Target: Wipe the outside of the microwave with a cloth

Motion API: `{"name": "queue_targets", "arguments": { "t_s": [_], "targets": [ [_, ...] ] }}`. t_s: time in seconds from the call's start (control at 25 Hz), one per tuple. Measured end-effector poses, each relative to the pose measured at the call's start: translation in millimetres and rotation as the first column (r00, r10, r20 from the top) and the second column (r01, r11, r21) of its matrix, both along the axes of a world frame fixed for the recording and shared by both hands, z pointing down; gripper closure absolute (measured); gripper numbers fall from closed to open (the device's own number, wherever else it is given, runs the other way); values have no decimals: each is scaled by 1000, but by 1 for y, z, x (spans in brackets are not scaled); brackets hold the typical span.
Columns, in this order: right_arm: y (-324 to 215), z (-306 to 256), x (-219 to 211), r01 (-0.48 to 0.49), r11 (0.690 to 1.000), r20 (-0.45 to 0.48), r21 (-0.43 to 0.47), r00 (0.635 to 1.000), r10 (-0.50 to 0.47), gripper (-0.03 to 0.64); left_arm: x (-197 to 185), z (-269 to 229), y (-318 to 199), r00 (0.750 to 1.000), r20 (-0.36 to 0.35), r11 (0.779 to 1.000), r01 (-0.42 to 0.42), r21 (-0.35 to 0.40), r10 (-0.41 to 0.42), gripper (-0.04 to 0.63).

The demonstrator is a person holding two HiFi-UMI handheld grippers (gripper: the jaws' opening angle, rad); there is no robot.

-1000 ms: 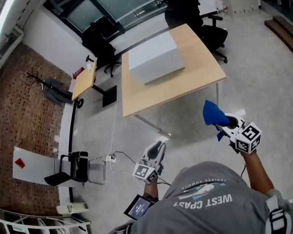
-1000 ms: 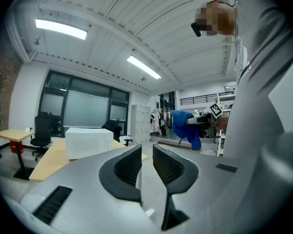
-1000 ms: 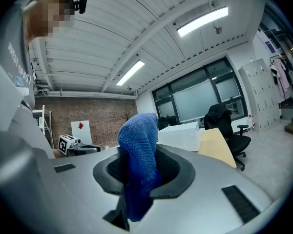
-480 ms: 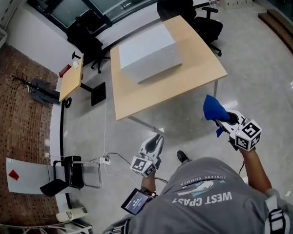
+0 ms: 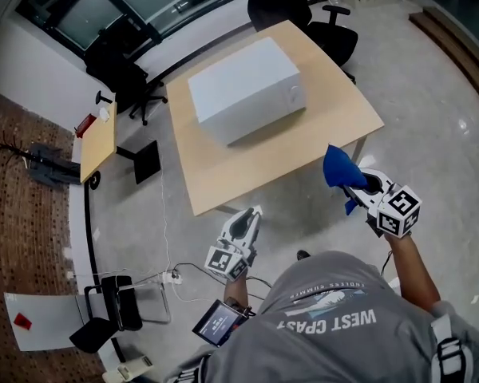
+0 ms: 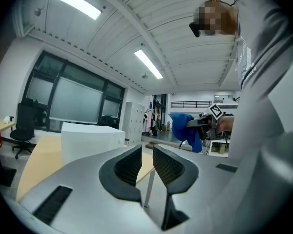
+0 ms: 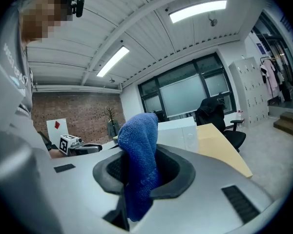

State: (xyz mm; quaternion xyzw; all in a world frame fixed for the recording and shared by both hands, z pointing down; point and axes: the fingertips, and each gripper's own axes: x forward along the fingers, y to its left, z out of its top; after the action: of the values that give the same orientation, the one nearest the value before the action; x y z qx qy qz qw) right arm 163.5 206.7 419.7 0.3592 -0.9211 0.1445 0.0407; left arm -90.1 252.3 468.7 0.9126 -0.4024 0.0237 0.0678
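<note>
My right gripper (image 5: pixel 350 185) clamps the blue towelling cloth (image 5: pixel 335 168) ready for the white boxy microwave (image 5: pixel 243 88); my left gripper (image 5: pixel 253 215) hangs empty, slightly parted.

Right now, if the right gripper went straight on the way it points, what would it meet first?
Most likely the microwave on the table: the right gripper, shut on the cloth, points at it, with nothing else seen between. Depth is unclear, so the table edge may come first.
</note>
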Motion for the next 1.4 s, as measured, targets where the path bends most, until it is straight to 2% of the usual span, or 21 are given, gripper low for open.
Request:
{"name": "queue_targets", "arguments": {
  "t_s": [0.2,0.4,0.56,0.88,1.2,1.4],
  "targets": [
    [-27,4,-34,-30,999,-1,-20,1000,30,523,-41,3,-28,1000,-1,1000,-5,11,5,508],
    [-59,4,-68,10,999,-27,-46,1000,-12,523,-69,2,-50,999,-40,999,31,8,-31,510],
    [-91,6,-85,38,997,-22,-69,999,-40,523,-81,15,-68,998,-34,999,45,-2,-45,511],
    [-188,33,-102,145,980,30,-136,989,-143,523,-89,-3,-143,982,-33,983,184,-4,-184,512],
    [-270,52,-95,248,950,17,-187,968,-249,523,-61,-13,-219,970,-26,970,241,15,-240,512],
    [-317,92,-103,295,917,18,-268,953,-302,523,-53,5,-241,958,-10,957,288,-34,-288,522]
  ]
}}
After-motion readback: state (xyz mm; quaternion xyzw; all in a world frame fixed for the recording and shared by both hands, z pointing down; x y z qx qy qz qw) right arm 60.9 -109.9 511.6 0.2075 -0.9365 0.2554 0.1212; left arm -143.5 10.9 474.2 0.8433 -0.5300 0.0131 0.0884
